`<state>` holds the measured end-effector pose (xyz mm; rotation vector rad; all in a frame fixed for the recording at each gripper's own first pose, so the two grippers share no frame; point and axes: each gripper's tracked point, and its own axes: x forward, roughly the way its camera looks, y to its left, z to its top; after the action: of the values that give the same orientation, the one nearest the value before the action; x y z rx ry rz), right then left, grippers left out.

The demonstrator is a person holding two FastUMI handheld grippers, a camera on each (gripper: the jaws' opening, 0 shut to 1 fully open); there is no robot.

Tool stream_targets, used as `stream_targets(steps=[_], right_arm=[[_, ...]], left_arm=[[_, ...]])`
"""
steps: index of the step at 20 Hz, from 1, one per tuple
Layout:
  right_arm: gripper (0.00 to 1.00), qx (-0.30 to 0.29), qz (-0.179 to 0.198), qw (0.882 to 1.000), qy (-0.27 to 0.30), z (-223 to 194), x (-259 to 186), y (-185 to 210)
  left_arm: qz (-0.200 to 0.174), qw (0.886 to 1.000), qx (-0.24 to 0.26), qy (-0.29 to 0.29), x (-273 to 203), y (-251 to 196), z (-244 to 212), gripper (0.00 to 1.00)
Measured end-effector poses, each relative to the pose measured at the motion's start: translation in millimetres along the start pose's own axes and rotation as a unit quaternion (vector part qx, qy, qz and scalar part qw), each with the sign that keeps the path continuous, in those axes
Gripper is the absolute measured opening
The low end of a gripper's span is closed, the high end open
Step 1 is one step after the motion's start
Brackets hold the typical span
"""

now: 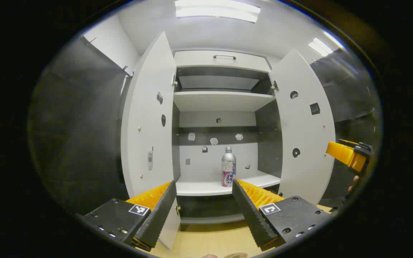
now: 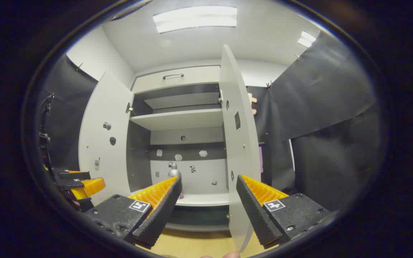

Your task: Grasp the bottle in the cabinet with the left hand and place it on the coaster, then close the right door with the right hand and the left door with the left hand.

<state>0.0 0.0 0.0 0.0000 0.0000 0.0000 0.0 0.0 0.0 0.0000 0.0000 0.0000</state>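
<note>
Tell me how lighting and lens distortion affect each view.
Left gripper view: ceiling lights blow out to white; the fisheye bows both cabinet doors outward; the bottle stays sharp and evenly lit. Right gripper view: the ceiling panel glares, the right door curves, the side cloth is dim.

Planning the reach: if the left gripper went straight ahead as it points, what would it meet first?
Probably the bottle on the cabinet's lower shelf, slightly toward the left gripper's right finger; depth is hard to judge.

No text can be read; the bottle label is too blurred
</note>
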Motion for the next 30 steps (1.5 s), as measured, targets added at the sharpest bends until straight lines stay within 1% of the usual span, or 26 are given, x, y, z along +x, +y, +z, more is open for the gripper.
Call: stream_targets(steps=[1, 2, 3, 10, 14, 15, 16, 18, 19, 20, 21, 22, 23, 24, 25, 26, 29, 30], right_arm=[[1.00, 0.003, 0.004, 1.000, 0.002, -0.6, 0.9, -1.6], [1.00, 0.004, 0.005, 1.000, 0.003, -1.0, 2.6, -4.3], [1.00, 0.005, 0.005, 1.000, 0.006, -1.1, 4.0, -9.0], [1.00, 0.005, 0.000, 1.000, 0.000, 5.6, 6.3, -31.2], [1.00, 0.003, -0.008, 1.000, -0.001, 7.8, 5.9, -43.5], [1.00, 0.001, -0.012, 1.000, -0.001, 7.7, 4.9, -47.8], [1.00, -0.002, -0.017, 1.000, 0.000, 7.2, 4.3, -51.6], [1.00, -0.010, -0.028, 1.000, 0.003, 6.1, -1.3, -61.0], [1.00, -0.014, -0.034, 0.999, 0.004, 6.4, -4.2, -65.8], [1.00, -0.017, -0.042, 0.999, 0.003, 7.3, -7.1, -71.0], [1.00, -0.019, -0.052, 0.998, 0.002, 8.4, -11.3, -77.2], [1.00, -0.020, -0.061, 0.998, 0.001, 8.8, -14.4, -83.2], [1.00, -0.018, -0.071, 0.997, 0.000, 9.9, -17.8, -89.0], [1.00, -0.015, -0.076, 0.997, 0.000, 9.1, -19.6, -92.8], [1.00, -0.014, -0.085, 0.996, 0.002, 9.1, -22.2, -96.8], [1.00, -0.014, -0.095, 0.995, 0.002, 8.3, -24.3, -103.4], [1.00, -0.018, -0.119, 0.993, -0.001, 10.3, -35.7, -116.0], [1.00, -0.020, -0.129, 0.991, -0.001, 8.7, -38.9, -121.1]], left_arm=[[0.000, 1.000, 0.002, -0.005, -0.2, -1.9, 4.1, 0.96], [0.001, 1.000, 0.005, -0.008, 2.0, -3.6, 7.2, 0.96], [0.004, 1.000, 0.007, -0.012, 2.9, -4.1, 10.4, 1.00], [0.010, 0.999, 0.001, -0.032, 14.7, -16.7, 32.1, 1.00], [0.007, 0.999, -0.001, -0.035, 37.7, -26.3, 38.1, 1.00], [0.006, 1.000, -0.001, -0.028, 45.6, -29.0, 37.1, 0.92], [0.002, 1.000, -0.001, -0.025, 53.9, -33.2, 37.3, 1.00], [-0.011, 1.000, -0.002, -0.021, 70.8, -43.2, 37.0, 1.00], [-0.015, 1.000, -0.002, -0.021, 80.0, -47.1, 36.7, 0.96], [-0.018, 1.000, -0.001, -0.021, 89.7, -50.6, 36.0, 0.96], [-0.022, 1.000, -0.001, -0.017, 99.9, -53.4, 33.8, 1.00], [-0.025, 1.000, -0.003, -0.015, 109.8, -56.9, 31.6, 0.96], [-0.029, 0.999, -0.005, -0.012, 120.7, -60.1, 29.2, 0.96], [-0.031, 0.999, -0.007, -0.010, 131.9, -62.7, 26.3, 1.00], [-0.035, 0.999, -0.007, -0.005, 142.7, -66.0, 22.7, 0.96], [-0.038, 0.999, -0.008, -0.003, 153.5, -68.7, 18.8, 1.00], [-0.050, 0.999, -0.005, 0.010, 184.0, -75.8, 5.3, 1.00], [-0.059, 0.998, -0.012, 0.011, 192.8, -80.7, 1.3, 0.96]])
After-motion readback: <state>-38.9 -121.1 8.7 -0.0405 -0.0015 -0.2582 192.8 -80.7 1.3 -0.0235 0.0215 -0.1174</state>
